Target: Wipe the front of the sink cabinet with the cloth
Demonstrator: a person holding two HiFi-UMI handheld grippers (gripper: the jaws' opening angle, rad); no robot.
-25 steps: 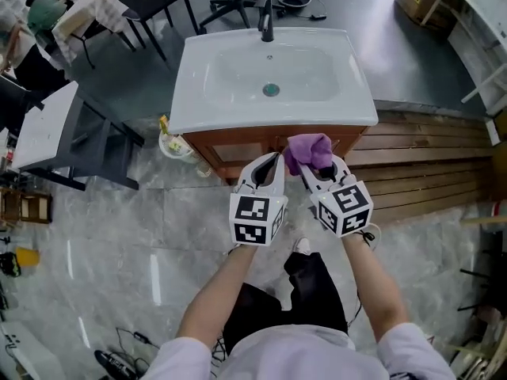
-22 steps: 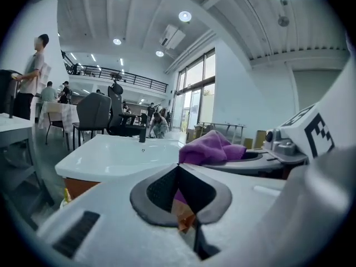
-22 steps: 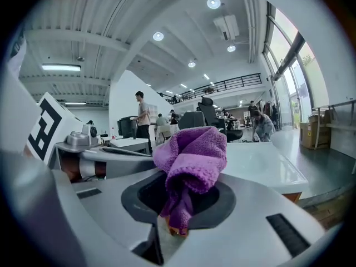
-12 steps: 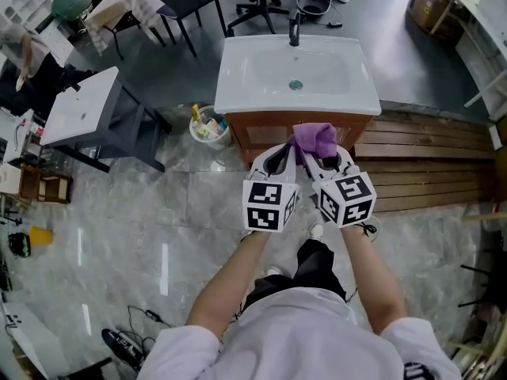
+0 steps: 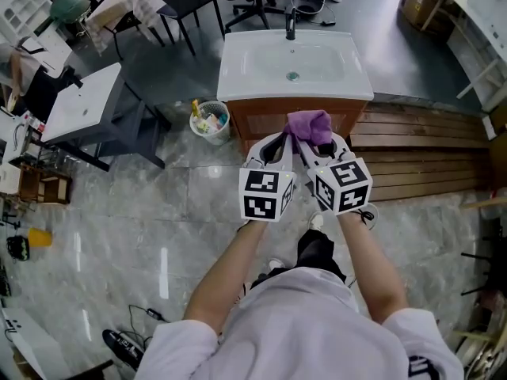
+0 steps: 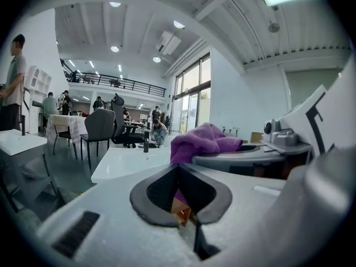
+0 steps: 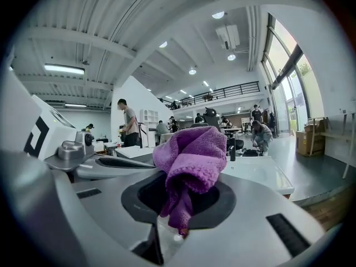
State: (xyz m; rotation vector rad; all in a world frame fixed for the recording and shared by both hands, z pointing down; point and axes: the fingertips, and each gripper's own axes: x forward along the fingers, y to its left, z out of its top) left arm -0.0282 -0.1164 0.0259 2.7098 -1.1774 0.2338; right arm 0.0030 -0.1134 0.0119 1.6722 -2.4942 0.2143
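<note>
The right tool (image 5: 315, 150) is clamped on the purple cloth (image 7: 192, 154). The left tool (image 6: 179, 174), just beside it, has its jaws together on nothing. Only the head view shows the cabinet front (image 5: 257, 121), just ahead of both.

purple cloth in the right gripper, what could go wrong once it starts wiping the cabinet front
The purple cloth is bunched, with only a fold pinched in the right gripper; rubbing might tug it free. The shut left gripper sits right beside it and may knock the wooden cabinet front or catch the cloth.
</note>
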